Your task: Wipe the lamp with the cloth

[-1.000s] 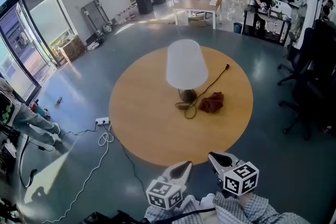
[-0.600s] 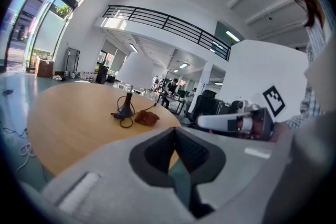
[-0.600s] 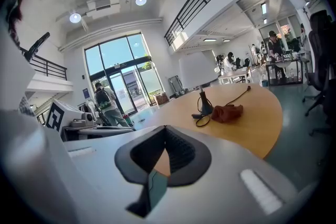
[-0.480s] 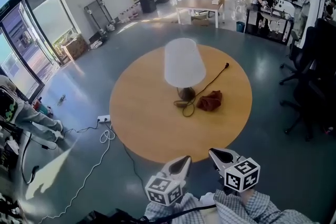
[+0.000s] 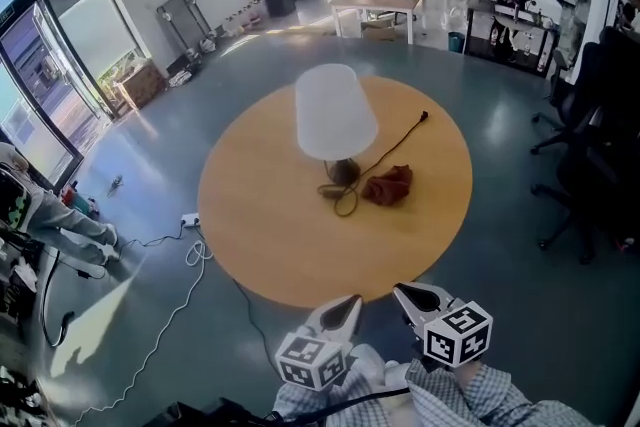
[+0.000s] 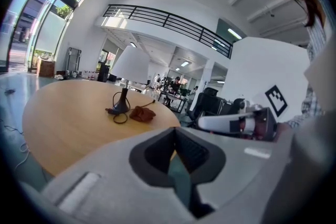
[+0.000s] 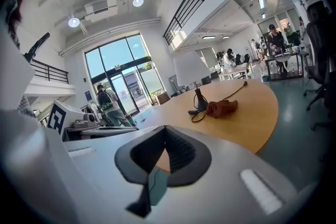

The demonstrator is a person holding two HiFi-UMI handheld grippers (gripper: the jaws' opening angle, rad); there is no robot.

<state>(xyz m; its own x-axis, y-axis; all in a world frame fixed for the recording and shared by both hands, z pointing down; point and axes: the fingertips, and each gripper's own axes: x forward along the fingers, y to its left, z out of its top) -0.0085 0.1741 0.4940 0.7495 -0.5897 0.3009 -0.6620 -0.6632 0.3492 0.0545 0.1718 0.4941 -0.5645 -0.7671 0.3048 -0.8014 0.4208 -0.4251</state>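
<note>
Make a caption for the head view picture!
Lamp and brown cloth on a round table; left hand-held gripper and right hand-held gripper, both shut and empty, near its edge.

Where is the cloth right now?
In the head view, the reddish-brown cloth lies crumpled near the middle of the round wooden table. It sits just right of the base of the white-shaded lamp.

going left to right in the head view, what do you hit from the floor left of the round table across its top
power strip on the floor → lamp → cloth → plug at the cord's end
</note>
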